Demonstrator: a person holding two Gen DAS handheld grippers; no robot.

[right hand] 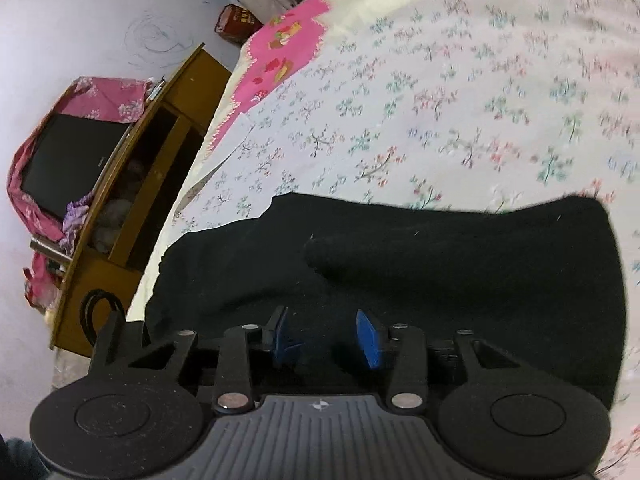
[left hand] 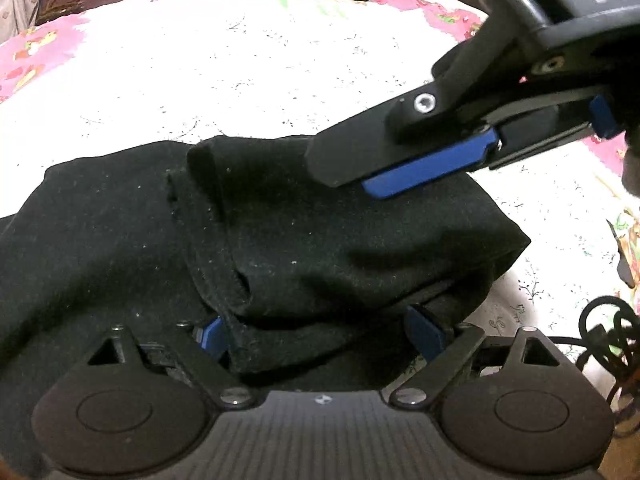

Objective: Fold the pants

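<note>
Both sets of jaws are parted right now, left gripper [left hand: 320, 336] wide with a bunched ridge of the black pants [left hand: 280, 240] sitting between its blue pads, right gripper [right hand: 326, 338] open only a narrow way with nothing pinched.

So the pants are lying in a dark, partly folded heap on the flowery bedsheet [left hand: 240, 72], near the edge of the bed. From the left wrist view you can see the right gripper [left hand: 400, 178] coming in from the upper right, its blue-padded tips hovering at the top fold of the cloth; can't tell if they actually touch it. From the right wrist view its pads [right hand: 370, 342] sit just over the fabric, apart from each other. Off to the side there's a wooden cabinet [right hand: 120, 240] with a dark screen [right hand: 72, 160] draped in pink cloth.
</note>
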